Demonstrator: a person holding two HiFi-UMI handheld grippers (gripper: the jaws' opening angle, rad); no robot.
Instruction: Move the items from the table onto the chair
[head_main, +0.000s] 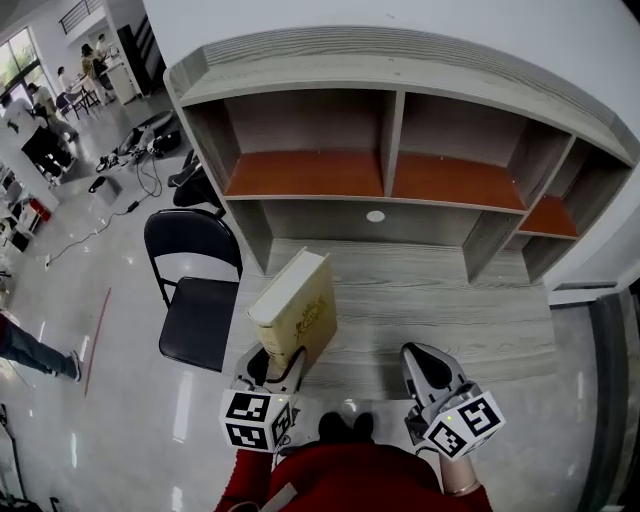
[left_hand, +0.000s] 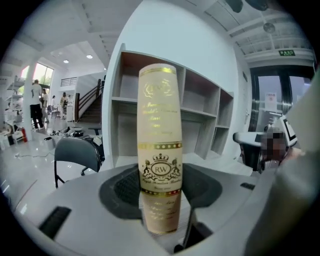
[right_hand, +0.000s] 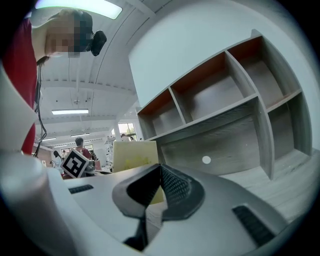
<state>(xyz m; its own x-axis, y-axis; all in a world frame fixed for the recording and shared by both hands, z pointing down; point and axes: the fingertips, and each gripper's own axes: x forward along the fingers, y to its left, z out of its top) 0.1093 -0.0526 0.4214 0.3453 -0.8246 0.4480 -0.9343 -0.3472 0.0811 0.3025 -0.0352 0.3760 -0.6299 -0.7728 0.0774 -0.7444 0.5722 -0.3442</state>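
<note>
- Grey wood desk (head_main: 440, 300), open shelves (head_main: 400, 130) along the back.
- Black chair (head_main: 197, 300) just left of the desk.
- Cream box (head_main: 297, 305) with gold print, upright and slightly tilted at the desk's front left corner, near the chair but not on it.
- Left gripper (head_main: 275, 368) clamped on the box's lower part, jaws held fairly wide, pads pressed against its two broad faces, narrow side toward the gripper.
- Right gripper (head_main: 418, 352) over the desk's front right edge, well apart from the box, jaws closed together, nothing between them.
</note>
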